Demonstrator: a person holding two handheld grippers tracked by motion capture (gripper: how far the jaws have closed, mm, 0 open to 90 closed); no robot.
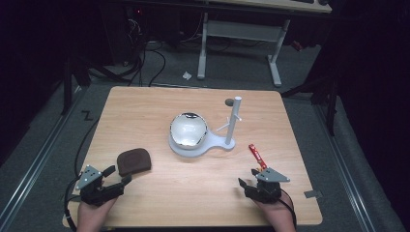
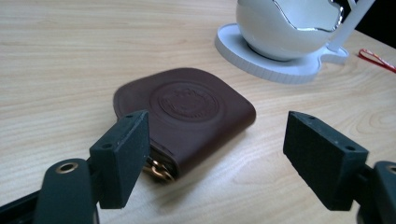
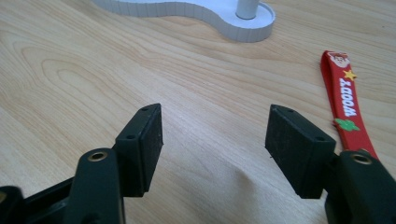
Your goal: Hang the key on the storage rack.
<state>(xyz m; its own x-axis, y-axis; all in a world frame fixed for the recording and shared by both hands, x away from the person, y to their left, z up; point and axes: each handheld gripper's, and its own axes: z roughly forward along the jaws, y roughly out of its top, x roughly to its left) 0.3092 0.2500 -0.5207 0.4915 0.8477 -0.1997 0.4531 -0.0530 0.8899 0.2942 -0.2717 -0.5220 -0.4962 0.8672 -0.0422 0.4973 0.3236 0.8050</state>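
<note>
Left tongs (image 2: pixel 219 158) are hanging released just short of the brown leather pouch (image 2: pixel 187 116) lying flat on the tabletop (image 2: pixel 70 56), right tongs (image 3: pixel 215 149) idling released; I am risking the low pouch skidding away if one pad nudges it first.

Your left tool's jaw hides the near corner of the brown embossed leather pouch (image 2: pixel 187 119); the embossed seal is unreadable.
</note>
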